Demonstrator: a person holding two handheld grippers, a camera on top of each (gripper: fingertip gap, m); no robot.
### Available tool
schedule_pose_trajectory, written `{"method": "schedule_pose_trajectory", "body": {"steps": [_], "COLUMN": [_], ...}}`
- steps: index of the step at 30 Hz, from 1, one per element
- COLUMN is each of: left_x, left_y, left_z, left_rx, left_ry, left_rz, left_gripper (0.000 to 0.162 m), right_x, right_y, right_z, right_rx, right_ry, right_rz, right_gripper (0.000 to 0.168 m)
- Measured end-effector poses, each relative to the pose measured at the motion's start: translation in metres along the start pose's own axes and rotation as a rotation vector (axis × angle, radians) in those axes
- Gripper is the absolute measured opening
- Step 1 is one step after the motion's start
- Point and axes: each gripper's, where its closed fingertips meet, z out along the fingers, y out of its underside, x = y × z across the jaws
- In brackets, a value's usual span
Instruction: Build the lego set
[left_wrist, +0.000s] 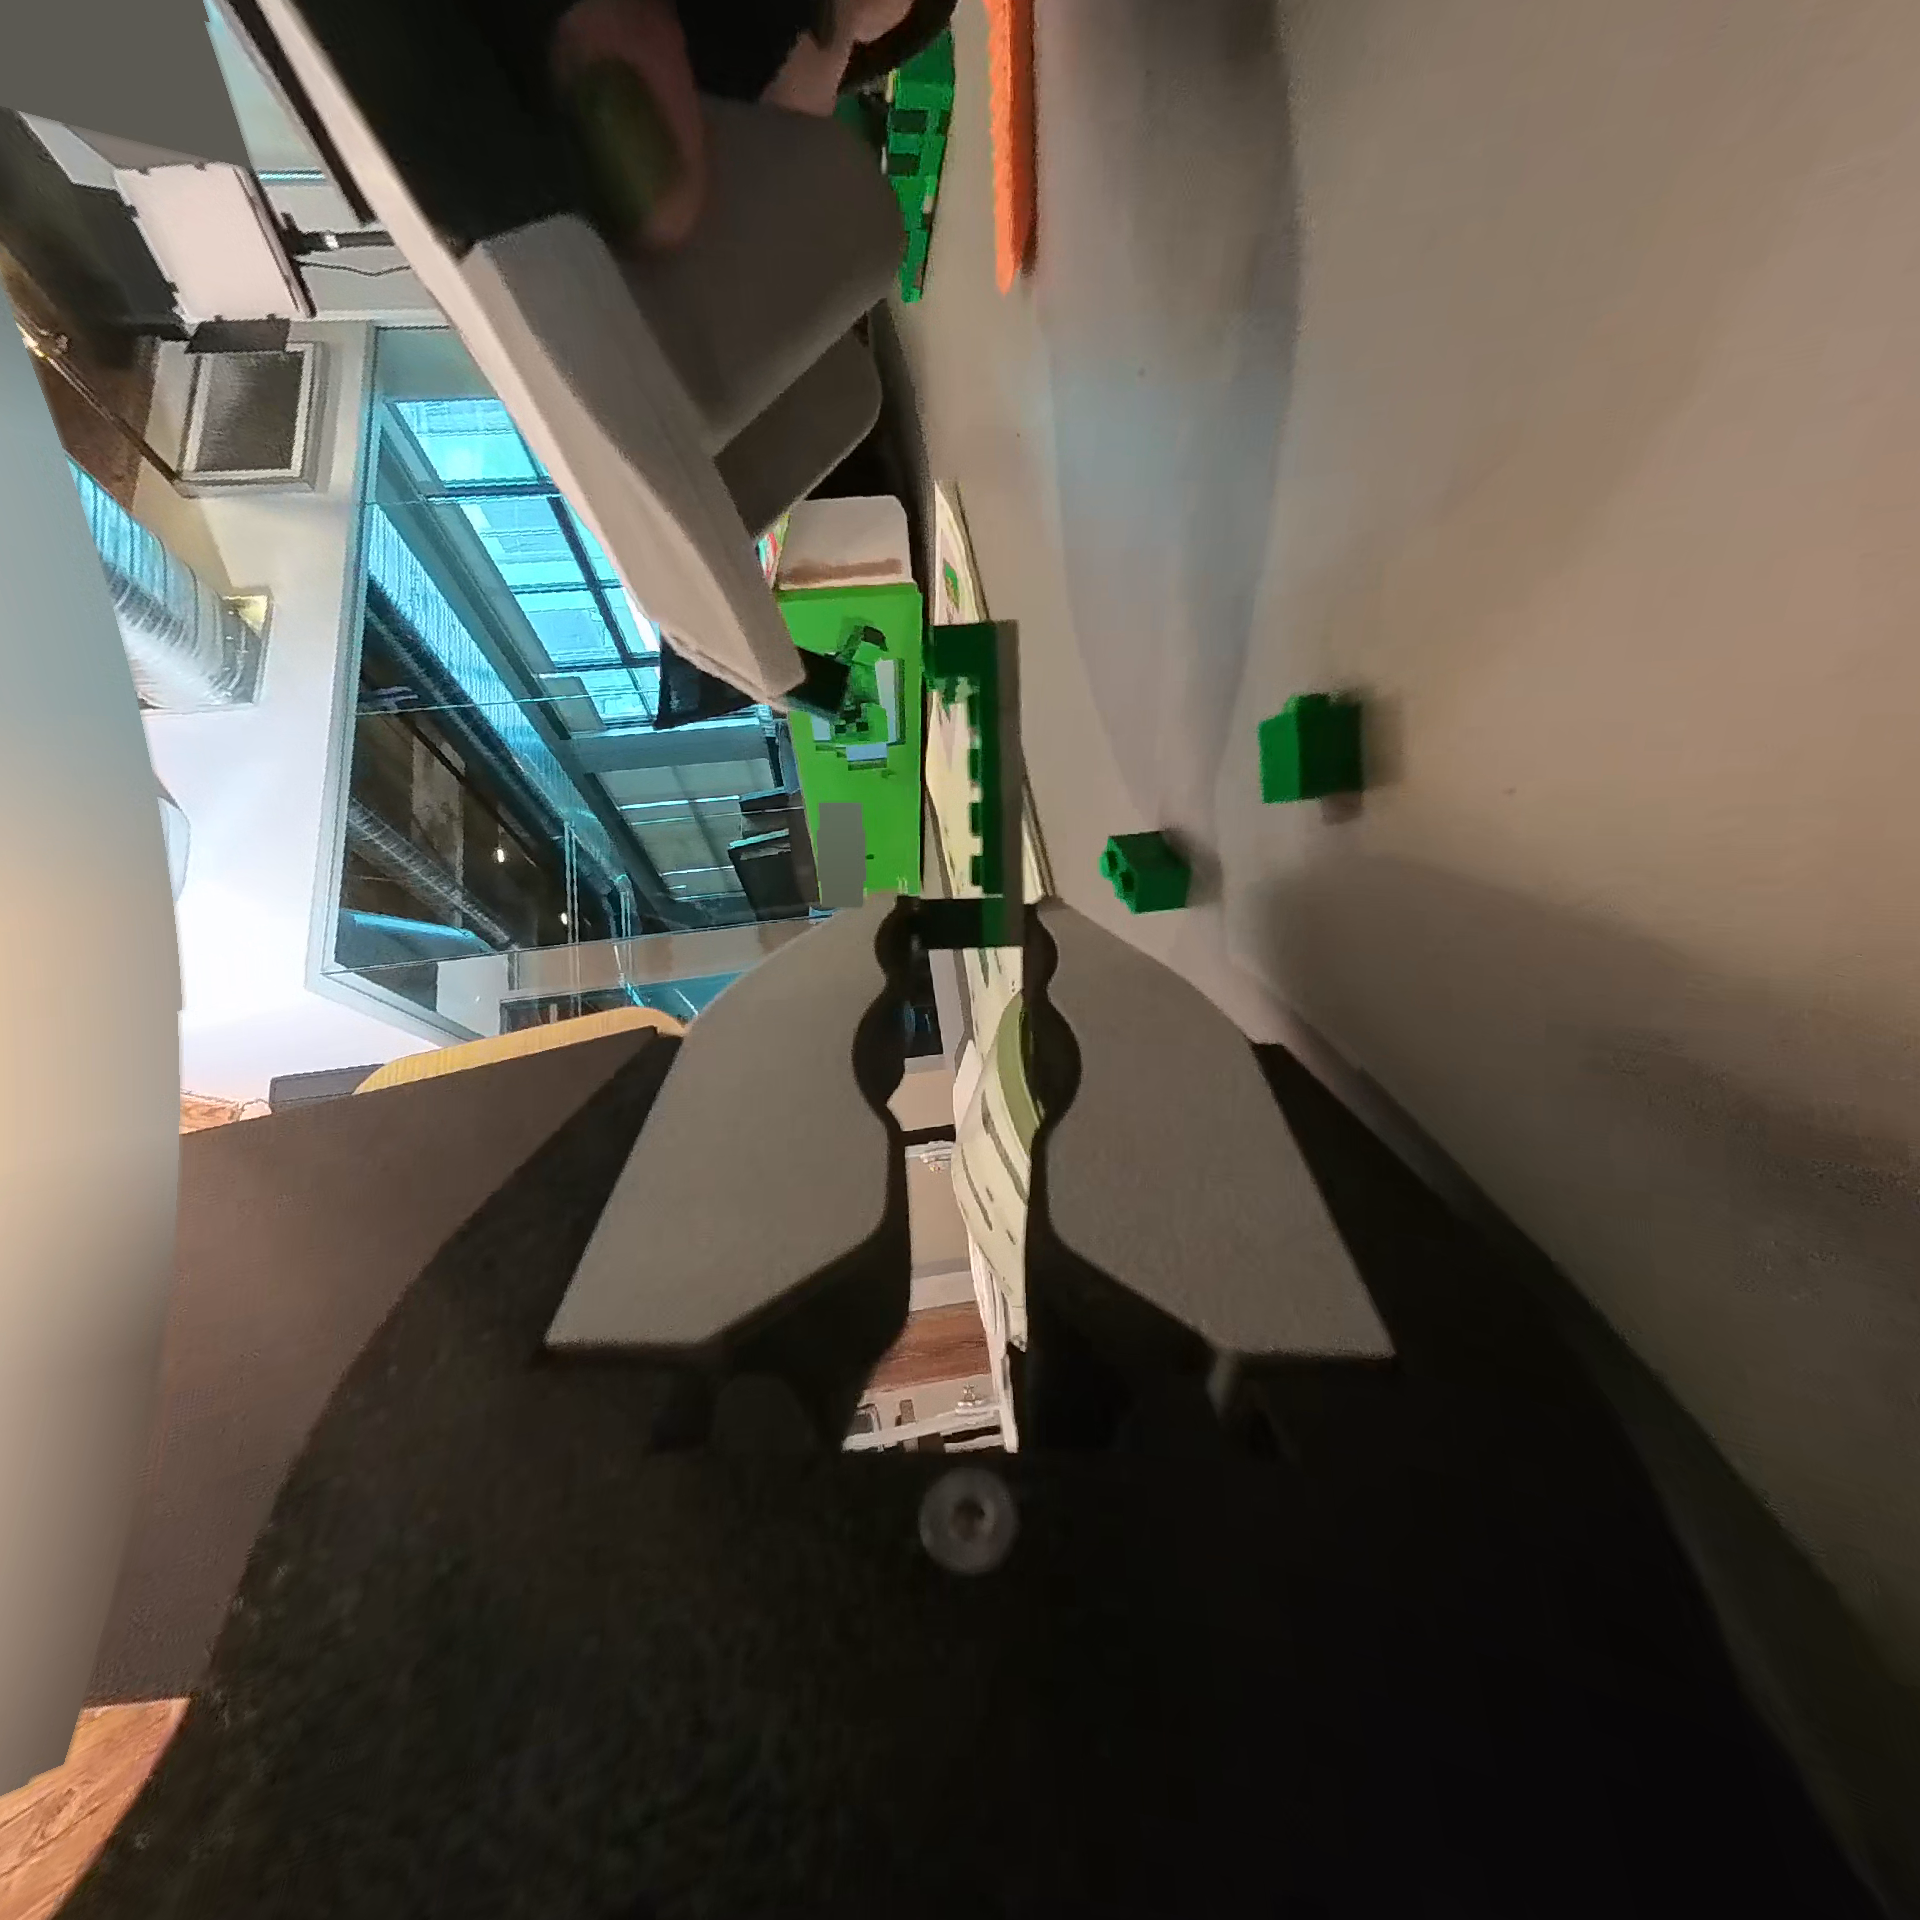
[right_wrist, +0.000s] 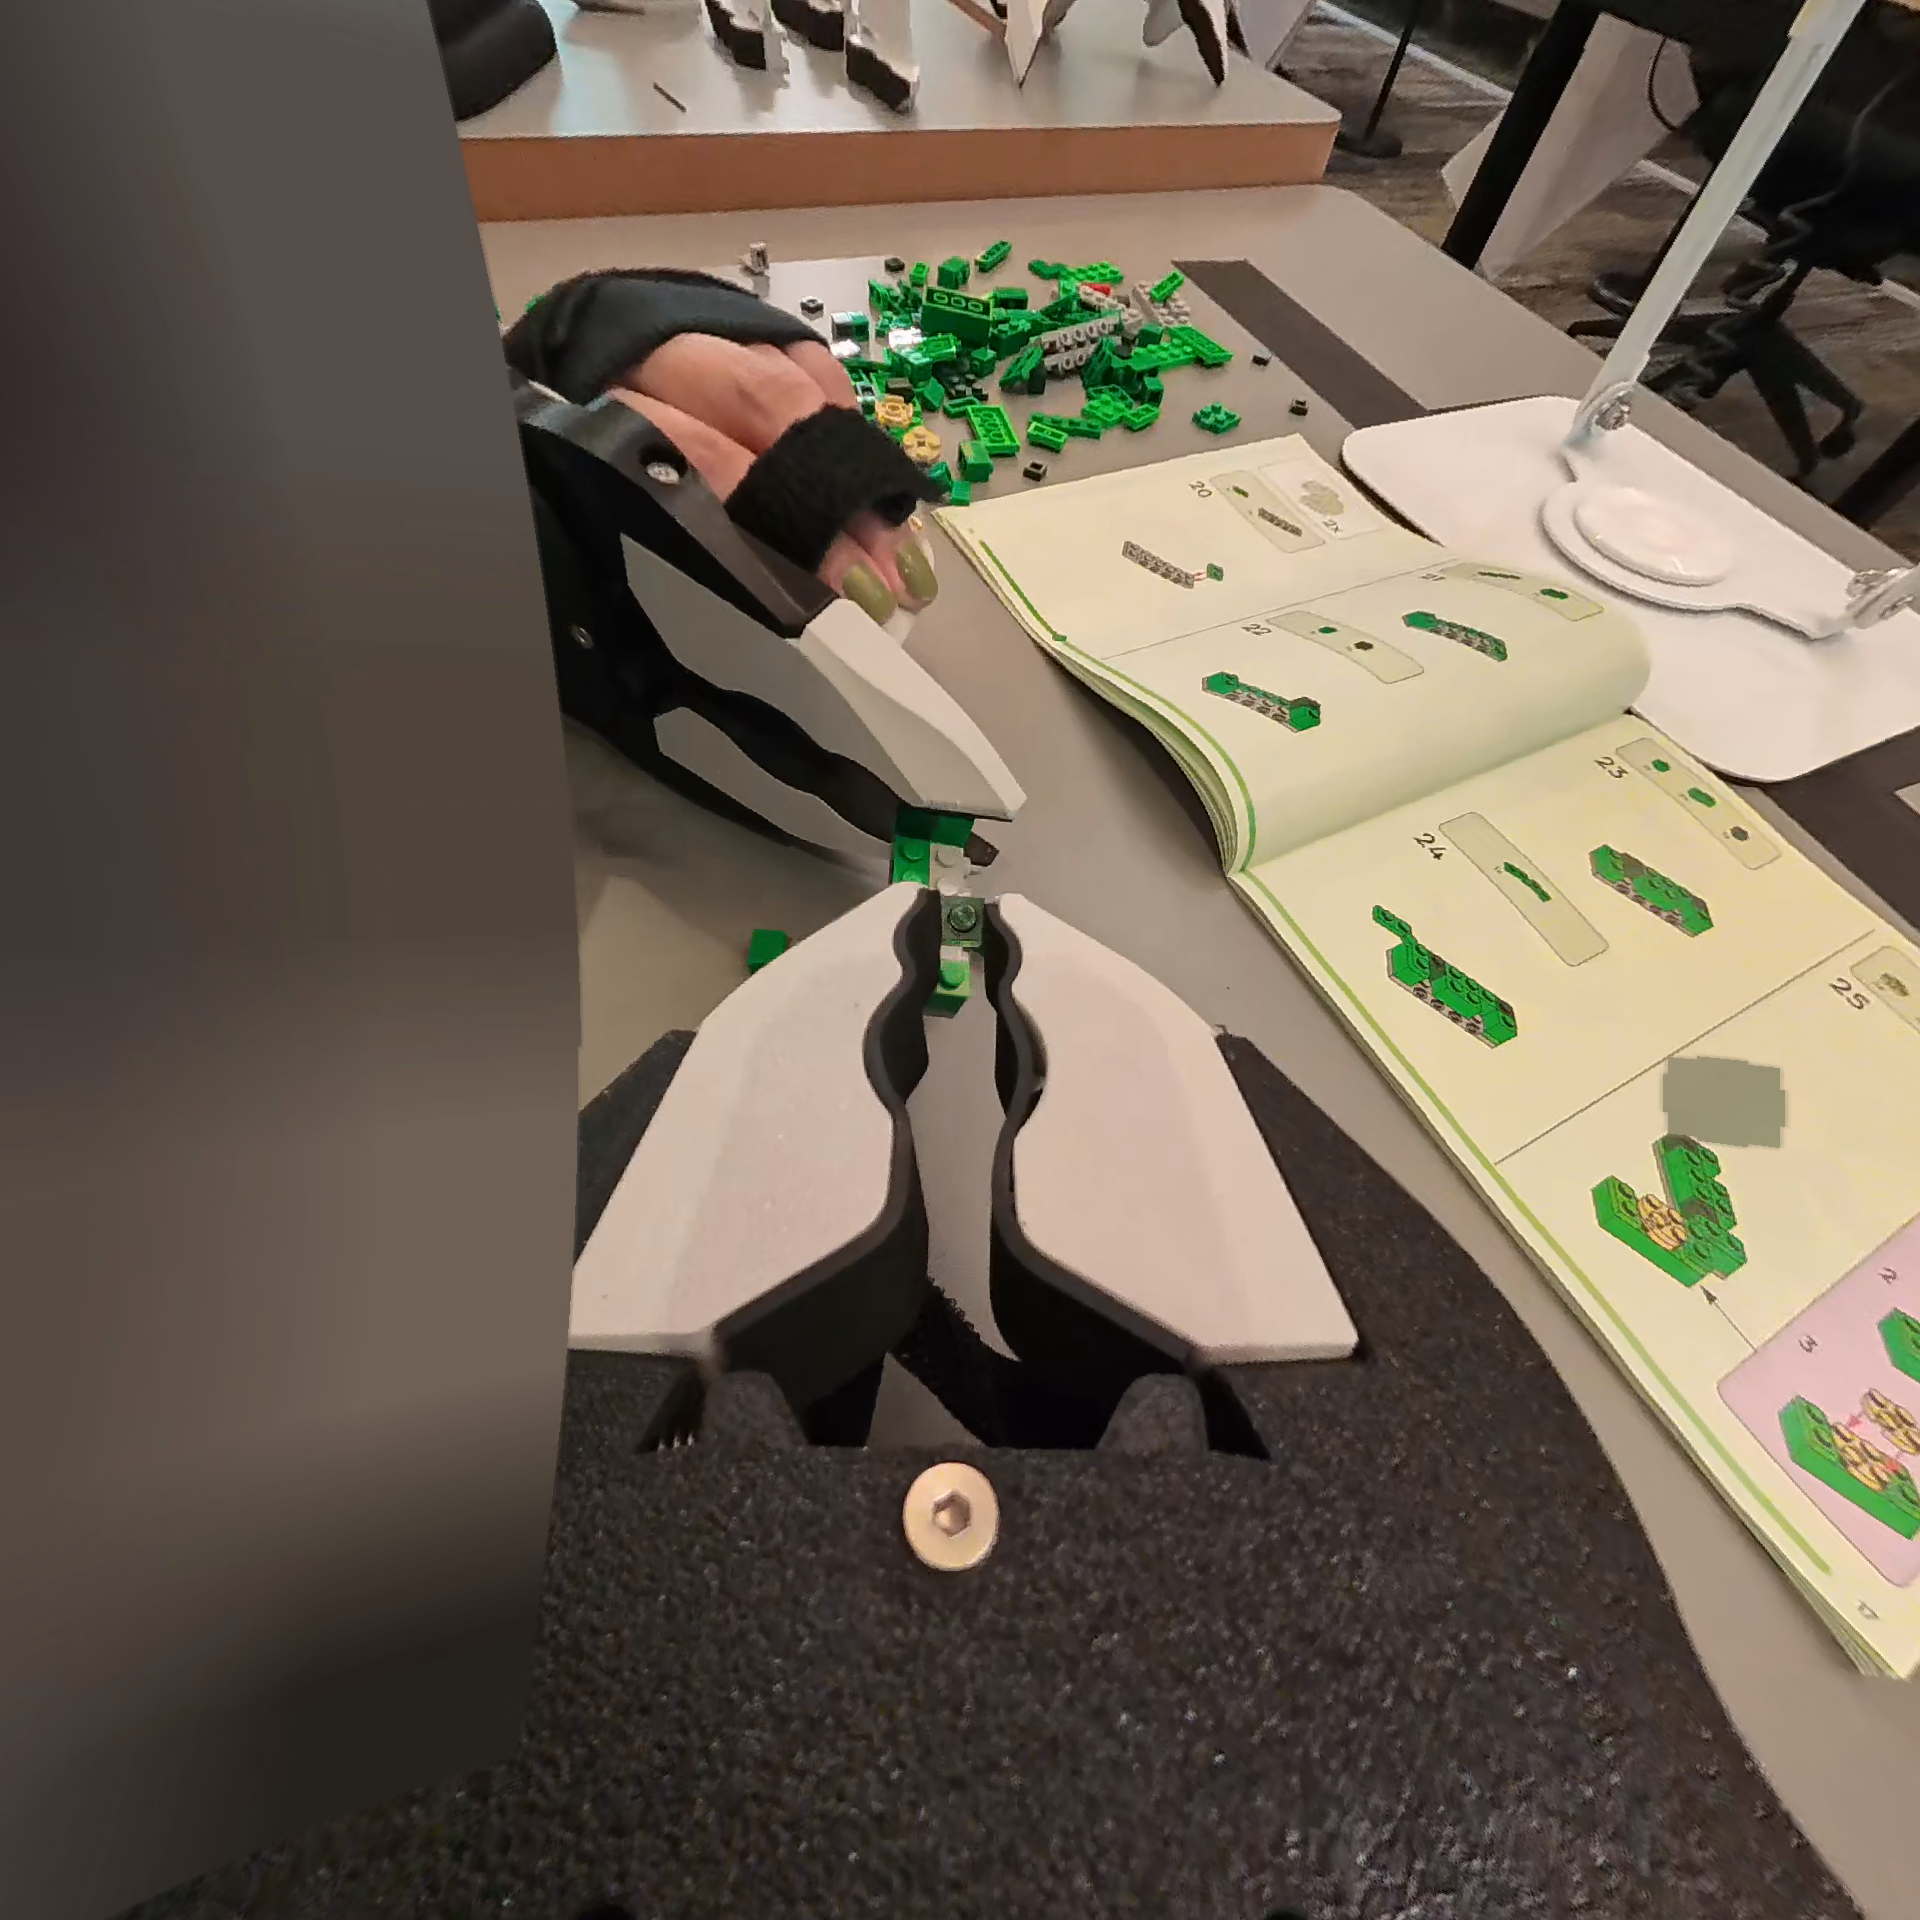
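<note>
My left gripper (left_wrist: 966, 925) is shut on one end of a long dark green brick strip (left_wrist: 987, 769) held above the table. In the right wrist view my right gripper (right_wrist: 961, 904) is shut on the near part of this green and white strip assembly (right_wrist: 951, 982). The left gripper (right_wrist: 966, 826) clamps its far green end from the upper left, held by a gloved hand (right_wrist: 748, 416). The right gripper (left_wrist: 795, 686) reaches toward the strip's far end in the left wrist view. An open instruction booklet (right_wrist: 1455, 831) lies to the right.
A pile of loose green and grey bricks (right_wrist: 1018, 343) lies at the back of the grey table (right_wrist: 1143, 790). Two green bricks (left_wrist: 1309, 743) (left_wrist: 1143, 873) and another small one (right_wrist: 767, 948) lie near the grippers. A white lamp base (right_wrist: 1662, 582) stands at the right.
</note>
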Motion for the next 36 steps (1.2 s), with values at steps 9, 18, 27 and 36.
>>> {"method": "schedule_pose_trajectory", "body": {"steps": [9, 18, 27, 36], "left_x": [0.0017, 0.0027, 0.0028, 0.0031], "left_y": [-0.001, -0.0017, -0.0013, -0.0012], "left_z": [0.0007, 0.0011, 0.0015, 0.0017], "left_rx": [0.002, 0.002, 0.0, 0.0], "left_ry": [0.006, 0.01, 0.009, 0.01], "left_rz": [0.006, 0.013, 0.015, 0.023], "left_gripper": [0.019, 0.019, 0.019, 0.019], "right_x": [0.0005, 0.0038, 0.0037, -0.0019], "right_y": [0.0028, 0.0033, 0.0024, 0.0038], "right_z": [0.0023, 0.001, 0.0, 0.0024], "right_rx": [-0.021, -0.019, -0.01, -0.028], "right_ry": [0.01, 0.024, 0.019, -0.008], "right_rz": [-0.005, 0.005, 0.011, -0.003], "right_gripper": [0.007, 0.007, 0.007, 0.007]}}
